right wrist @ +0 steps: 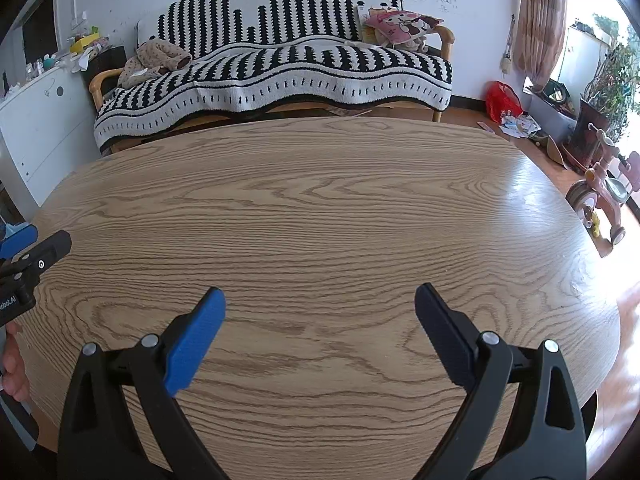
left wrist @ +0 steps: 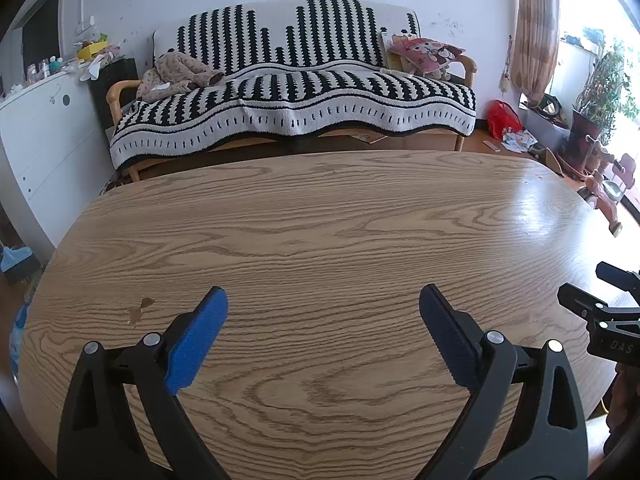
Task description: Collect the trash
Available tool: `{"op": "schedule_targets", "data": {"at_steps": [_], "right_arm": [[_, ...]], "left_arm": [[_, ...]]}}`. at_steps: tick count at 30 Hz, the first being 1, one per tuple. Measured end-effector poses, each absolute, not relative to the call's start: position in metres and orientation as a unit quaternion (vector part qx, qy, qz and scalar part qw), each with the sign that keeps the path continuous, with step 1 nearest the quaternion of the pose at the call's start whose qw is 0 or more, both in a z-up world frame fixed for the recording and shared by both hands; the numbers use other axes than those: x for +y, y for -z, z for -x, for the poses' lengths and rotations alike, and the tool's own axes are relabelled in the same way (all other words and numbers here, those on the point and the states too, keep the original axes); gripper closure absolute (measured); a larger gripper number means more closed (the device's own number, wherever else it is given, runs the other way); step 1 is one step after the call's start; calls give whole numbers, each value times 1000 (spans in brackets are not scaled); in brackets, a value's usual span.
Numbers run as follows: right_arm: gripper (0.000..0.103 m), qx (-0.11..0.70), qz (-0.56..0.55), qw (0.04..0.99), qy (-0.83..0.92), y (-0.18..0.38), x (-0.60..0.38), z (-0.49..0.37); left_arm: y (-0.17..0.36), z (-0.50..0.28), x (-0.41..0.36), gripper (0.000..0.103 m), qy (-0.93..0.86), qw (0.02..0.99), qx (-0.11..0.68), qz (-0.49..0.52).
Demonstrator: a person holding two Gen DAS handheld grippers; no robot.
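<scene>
My left gripper (left wrist: 323, 300) is open and empty, held over the near part of a wooden table (left wrist: 320, 220). My right gripper (right wrist: 320, 300) is open and empty too, over the same table (right wrist: 320, 208). No trash shows on the table top in either view. A small brown stain (left wrist: 140, 308) marks the wood left of my left gripper. The right gripper's body (left wrist: 604, 312) shows at the right edge of the left wrist view. The left gripper's body (right wrist: 28, 264) shows at the left edge of the right wrist view.
A sofa with a black-and-white striped blanket (left wrist: 296, 96) stands beyond the table. A white cabinet (left wrist: 44, 136) with clutter stands at the left. A red bag (left wrist: 504, 118), scattered papers (left wrist: 518, 140), a potted plant (left wrist: 592, 112) and a pink tricycle (right wrist: 604, 196) are on the floor at the right.
</scene>
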State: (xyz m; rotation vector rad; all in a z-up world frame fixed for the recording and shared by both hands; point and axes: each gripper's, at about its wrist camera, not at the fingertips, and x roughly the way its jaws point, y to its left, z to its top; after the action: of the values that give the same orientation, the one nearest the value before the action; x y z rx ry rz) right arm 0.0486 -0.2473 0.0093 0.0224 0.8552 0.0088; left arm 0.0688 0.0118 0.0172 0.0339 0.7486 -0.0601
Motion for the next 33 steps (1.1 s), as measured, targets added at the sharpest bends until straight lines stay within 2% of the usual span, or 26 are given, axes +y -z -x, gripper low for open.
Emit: {"op": "schedule_targets", "data": {"at_steps": [33], "right_arm": [[11, 414, -12, 910, 0, -12, -253, -45]], "left_arm": [[-17, -74, 9, 10, 31, 929, 368, -22]]}}
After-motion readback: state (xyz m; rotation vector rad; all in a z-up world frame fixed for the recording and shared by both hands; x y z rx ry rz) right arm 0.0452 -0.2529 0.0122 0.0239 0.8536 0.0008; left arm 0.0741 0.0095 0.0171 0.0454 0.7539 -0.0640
